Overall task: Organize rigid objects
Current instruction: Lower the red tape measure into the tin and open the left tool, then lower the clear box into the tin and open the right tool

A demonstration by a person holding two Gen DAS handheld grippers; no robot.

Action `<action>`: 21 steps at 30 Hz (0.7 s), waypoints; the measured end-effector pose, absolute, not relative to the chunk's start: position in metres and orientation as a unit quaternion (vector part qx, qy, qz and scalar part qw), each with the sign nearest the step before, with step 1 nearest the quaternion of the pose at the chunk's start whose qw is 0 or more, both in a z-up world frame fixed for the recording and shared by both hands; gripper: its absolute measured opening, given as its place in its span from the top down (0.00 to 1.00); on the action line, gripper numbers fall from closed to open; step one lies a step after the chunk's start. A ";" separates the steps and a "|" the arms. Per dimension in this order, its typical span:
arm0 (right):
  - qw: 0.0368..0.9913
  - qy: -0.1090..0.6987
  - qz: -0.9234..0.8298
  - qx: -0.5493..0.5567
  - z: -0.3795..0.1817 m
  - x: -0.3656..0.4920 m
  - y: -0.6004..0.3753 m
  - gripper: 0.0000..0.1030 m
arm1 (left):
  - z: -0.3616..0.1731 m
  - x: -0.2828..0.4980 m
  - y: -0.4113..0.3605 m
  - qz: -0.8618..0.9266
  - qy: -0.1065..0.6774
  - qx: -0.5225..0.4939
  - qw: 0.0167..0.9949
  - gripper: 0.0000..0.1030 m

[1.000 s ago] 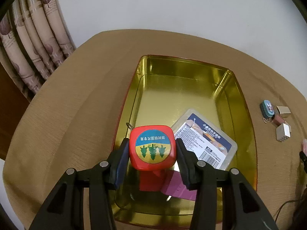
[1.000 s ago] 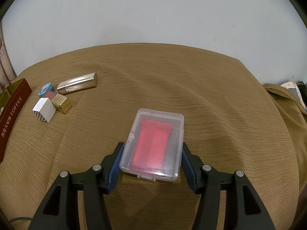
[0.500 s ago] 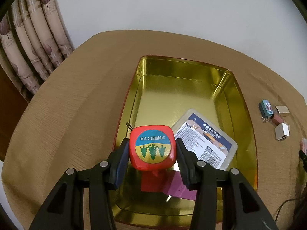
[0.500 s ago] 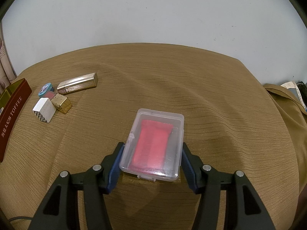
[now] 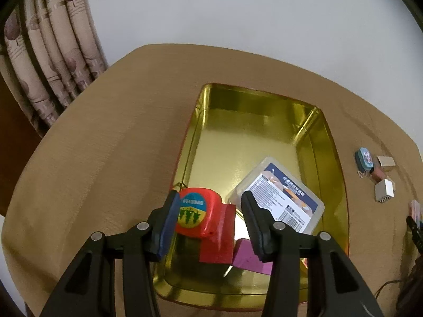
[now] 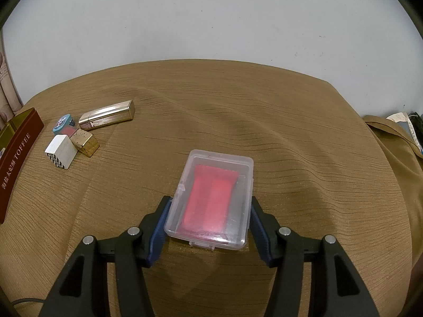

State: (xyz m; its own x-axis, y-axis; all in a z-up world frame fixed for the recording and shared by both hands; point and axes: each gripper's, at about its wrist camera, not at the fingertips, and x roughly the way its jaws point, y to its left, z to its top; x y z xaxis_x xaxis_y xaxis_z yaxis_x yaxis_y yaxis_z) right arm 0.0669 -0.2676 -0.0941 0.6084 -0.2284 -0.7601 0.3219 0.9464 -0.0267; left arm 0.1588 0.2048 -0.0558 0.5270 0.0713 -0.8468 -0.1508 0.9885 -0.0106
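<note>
1. Left wrist view: the left gripper (image 5: 208, 220) had its jaws spread wide over the near end of the gold tin (image 5: 331, 142). The red tape measure (image 5: 202, 215) sat tilted between them. It touched or nearly touched the left pad, with a clear gap at the right pad, so it looked released rather than held.
2. The tape measure rested in the tin's near left corner, against a purple card (image 5: 251, 260) and just beside a labelled plastic case (image 5: 280, 195). By my judgement the drop-off step was finishing. The next move called for lifting the fingers straight up without catching the tape measure or the tin wall.
3. Outside the tin, on the brown tablecloth (image 5: 105, 158), lay a teal trinket (image 5: 364, 158) and small boxes (image 5: 384, 190), well apart from the gripper. A curtain (image 5: 45, 60) hung at the left.
4. Right wrist view: the right gripper (image 6: 207, 228) was closed narrow on a clear plastic box (image 6: 211, 203) with a red insert, both pads pressing its long sides just above the cloth.
5. That box probably went to the tin next, which called for a carry leftward.
6. On that path stood a gold lipstick tube (image 6: 107, 115), a white patterned block (image 6: 62, 152) and a gold cube (image 6: 84, 141), near the tin's maroon TOFFEE side (image 6: 15, 163).
</note>
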 end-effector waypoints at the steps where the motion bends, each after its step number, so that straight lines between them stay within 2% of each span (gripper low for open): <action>1: 0.895 0.415 -0.154 0.055 -0.094 0.067 -0.268 0.45 | -0.054 0.158 0.206 0.062 0.481 -0.047 0.873 0.54; 3: 0.895 0.415 -0.154 0.056 -0.094 0.067 -0.267 0.45 | -0.049 0.156 0.207 0.063 0.476 -0.046 0.876 0.52; 6: 0.895 0.415 -0.155 0.054 -0.094 0.068 -0.266 0.45 | -0.038 0.149 0.204 0.079 0.459 -0.022 0.884 0.39; 10: 0.895 0.416 -0.156 0.051 -0.093 0.068 -0.264 0.45 | -0.024 0.137 0.204 0.080 0.437 -0.001 0.896 0.30; 16: 0.892 0.419 -0.166 0.045 -0.090 0.069 -0.255 0.46 | -0.019 0.118 0.219 0.100 0.434 0.008 0.895 0.24; 21: 0.899 0.405 -0.160 0.041 -0.074 0.070 -0.238 0.46 | -0.020 0.112 0.241 0.120 0.438 -0.026 0.890 0.24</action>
State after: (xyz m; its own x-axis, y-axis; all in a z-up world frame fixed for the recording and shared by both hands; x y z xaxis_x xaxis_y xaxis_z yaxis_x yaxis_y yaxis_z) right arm 0.0703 -0.2384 -0.0741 0.6200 -0.2553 -0.7419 0.3212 0.9453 -0.0569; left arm 0.1118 0.2414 -0.0197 0.5869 0.1909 -0.7869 -0.2360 0.9699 0.0592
